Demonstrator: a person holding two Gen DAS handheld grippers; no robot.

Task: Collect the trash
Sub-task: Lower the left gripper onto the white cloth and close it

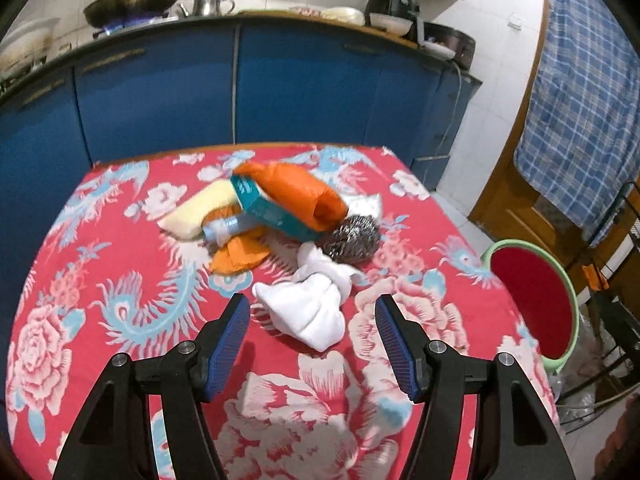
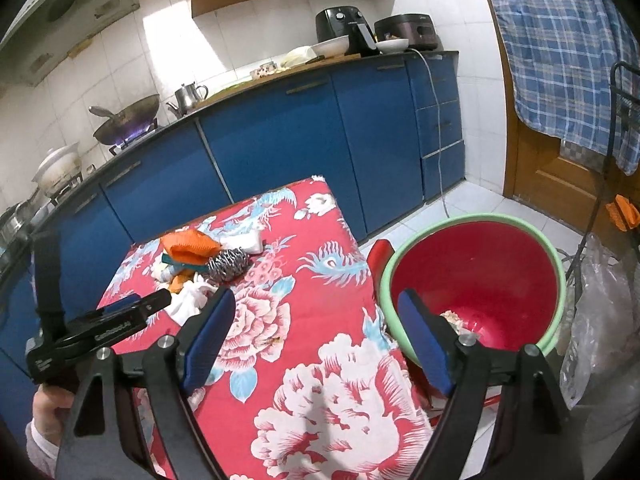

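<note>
Left gripper (image 1: 313,314) wide, nothing held, hovering above the near end of the trash pile on the floral-cloth surface (image 1: 120,240). White crumpled cloth (image 1: 308,308) sits between its fingers' line of sight. Behind it: steel scrubber (image 1: 352,238), orange wrapper (image 1: 296,194), teal box (image 1: 268,210), yellow sponge (image 1: 200,210), all bunched together, touching. Right gripper (image 2: 318,312) wide, empty, over the surface edge beside the red basin (image 2: 480,276) with green rim; some scraps lie inside it.
</note>
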